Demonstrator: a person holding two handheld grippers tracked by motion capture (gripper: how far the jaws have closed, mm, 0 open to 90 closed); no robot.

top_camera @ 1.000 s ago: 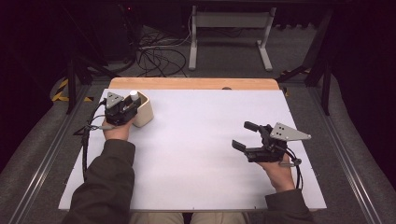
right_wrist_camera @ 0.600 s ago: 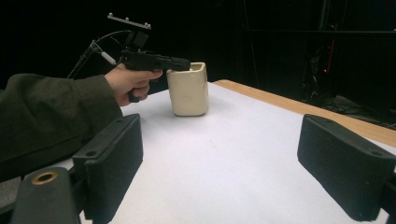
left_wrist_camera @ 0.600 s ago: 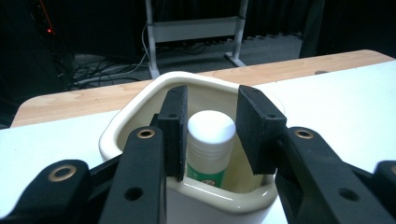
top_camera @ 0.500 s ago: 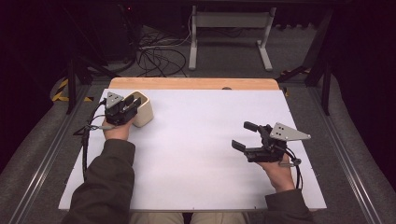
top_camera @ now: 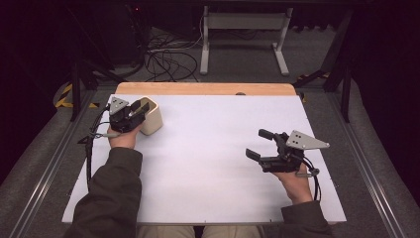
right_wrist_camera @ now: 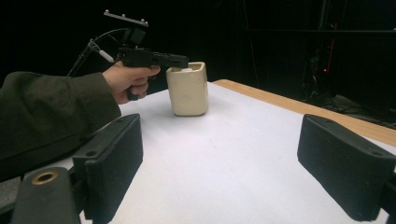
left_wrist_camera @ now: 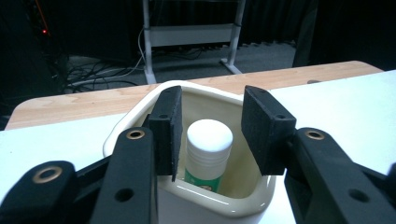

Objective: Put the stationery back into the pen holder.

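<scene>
From the high view, the cream cup [top_camera: 151,115] stands near the far left corner of the desk [top_camera: 213,148], with the left tongs [top_camera: 139,110] poised over its mouth. The right tongs [top_camera: 259,144] sit well apart, toward the right edge, jaws spread and empty.

In the left gripper view the jaws are released and dip into the cup [left_wrist_camera: 224,200] on either side of a small bottle [left_wrist_camera: 208,154] with a white cap and a green label. The left pad looks just beside the cap, the right one apart from it. The bottle stands nearly upright inside. It is probably light, stiff plastic, and the smooth rounded cap may slip, so the straight side just under the top seems the better place to pinch. The glazed cup looks heavier and breakable; it could tip if the bottle drags on its wall.

In the right gripper view the cup [right_wrist_camera: 187,89] stands off near the far edge, with the left tongs [right_wrist_camera: 173,59] at its rim and something white, perhaps the cap, just showing at the mouth.
</scene>
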